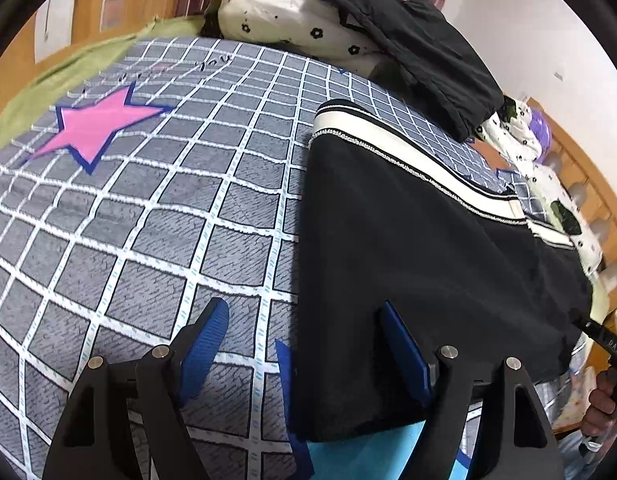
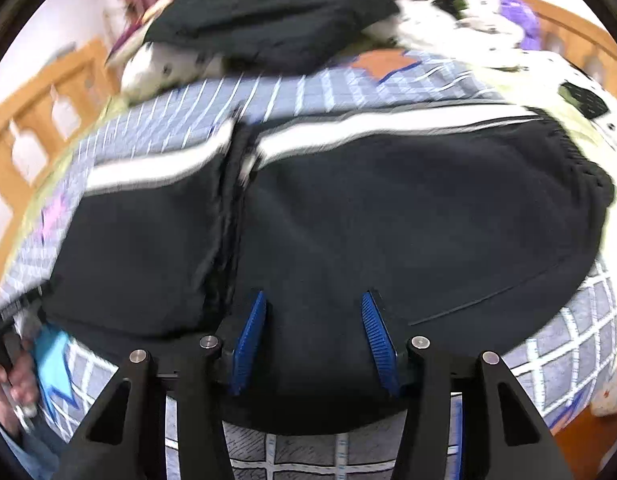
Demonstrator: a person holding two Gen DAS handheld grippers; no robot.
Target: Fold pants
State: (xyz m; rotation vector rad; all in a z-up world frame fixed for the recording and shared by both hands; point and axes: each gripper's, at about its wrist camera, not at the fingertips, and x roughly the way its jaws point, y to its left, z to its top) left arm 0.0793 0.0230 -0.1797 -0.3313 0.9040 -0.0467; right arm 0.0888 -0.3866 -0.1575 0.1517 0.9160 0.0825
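Black pants with white side stripe, folded flat on checked bed; left gripper spread over fabric edge, right gripper spread above, likely poised for next fold.

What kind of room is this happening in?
Most likely a bedroom. The black pants lie spread on a bed covered by a grey checked sheet, with a flower-print quilt bundled at the far end and a wooden bed rail along the side.
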